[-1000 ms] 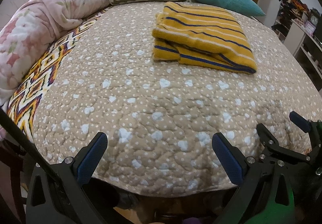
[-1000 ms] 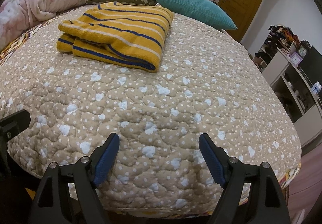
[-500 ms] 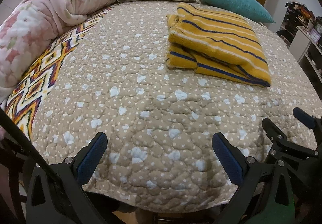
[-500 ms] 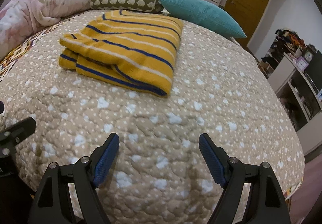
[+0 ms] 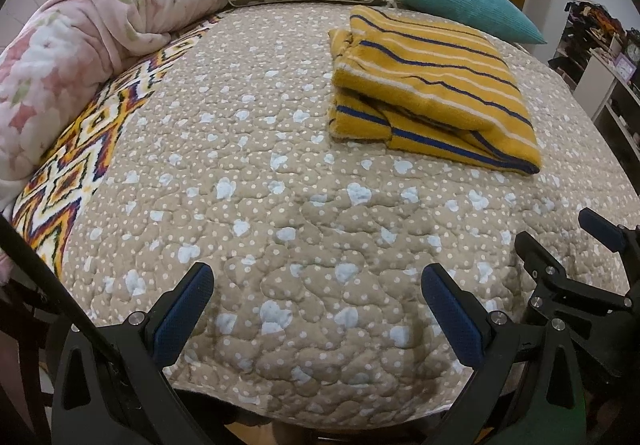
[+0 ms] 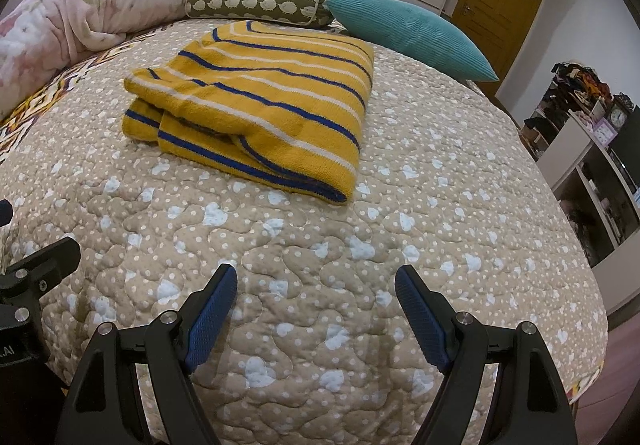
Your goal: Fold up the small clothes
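Both grippers have advanced toward the striped garment point(image 5: 432, 85). Left gripper point(image 5: 318, 299): spread wide, empty. Right gripper point(image 6: 316, 301): likewise. Garment: folded (seemingly finished), resting on the quilt point(image 6: 400, 229) near the pillows, so we hold nothing.

Black left gripper point(image 5: 318, 309) and right gripper point(image 6: 315, 313) — blue ribbed pads, silver screws.

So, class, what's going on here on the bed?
A person holds a pair of tongs in each hand above the near edge of a quilted bed. Both the left tongs and right tongs are open and hold nothing. The yellow striped garment lies already folded further up the bed, near a teal pillow, apart from both tongs.
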Action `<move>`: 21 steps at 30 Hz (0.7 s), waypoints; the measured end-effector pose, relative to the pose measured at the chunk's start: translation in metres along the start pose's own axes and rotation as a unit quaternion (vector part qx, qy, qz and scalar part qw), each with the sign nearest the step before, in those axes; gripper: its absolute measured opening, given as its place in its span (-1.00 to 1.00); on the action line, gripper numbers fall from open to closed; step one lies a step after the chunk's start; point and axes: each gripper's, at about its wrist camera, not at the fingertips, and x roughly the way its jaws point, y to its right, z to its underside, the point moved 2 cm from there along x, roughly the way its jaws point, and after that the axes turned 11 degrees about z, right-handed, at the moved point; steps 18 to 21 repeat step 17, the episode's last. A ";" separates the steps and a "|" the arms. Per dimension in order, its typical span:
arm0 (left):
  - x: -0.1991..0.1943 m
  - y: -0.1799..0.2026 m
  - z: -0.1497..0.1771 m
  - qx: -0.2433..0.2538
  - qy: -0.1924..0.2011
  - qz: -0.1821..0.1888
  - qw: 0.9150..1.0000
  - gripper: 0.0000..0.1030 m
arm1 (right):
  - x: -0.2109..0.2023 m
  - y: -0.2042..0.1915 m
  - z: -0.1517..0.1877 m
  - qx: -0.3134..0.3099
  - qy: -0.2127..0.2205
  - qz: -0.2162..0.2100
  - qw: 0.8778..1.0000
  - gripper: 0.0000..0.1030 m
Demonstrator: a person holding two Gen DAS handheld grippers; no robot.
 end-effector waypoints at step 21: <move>0.000 0.004 0.000 0.015 0.006 -0.007 1.000 1.00 | 0.000 -0.001 0.001 0.002 -0.001 -0.003 1.000 0.65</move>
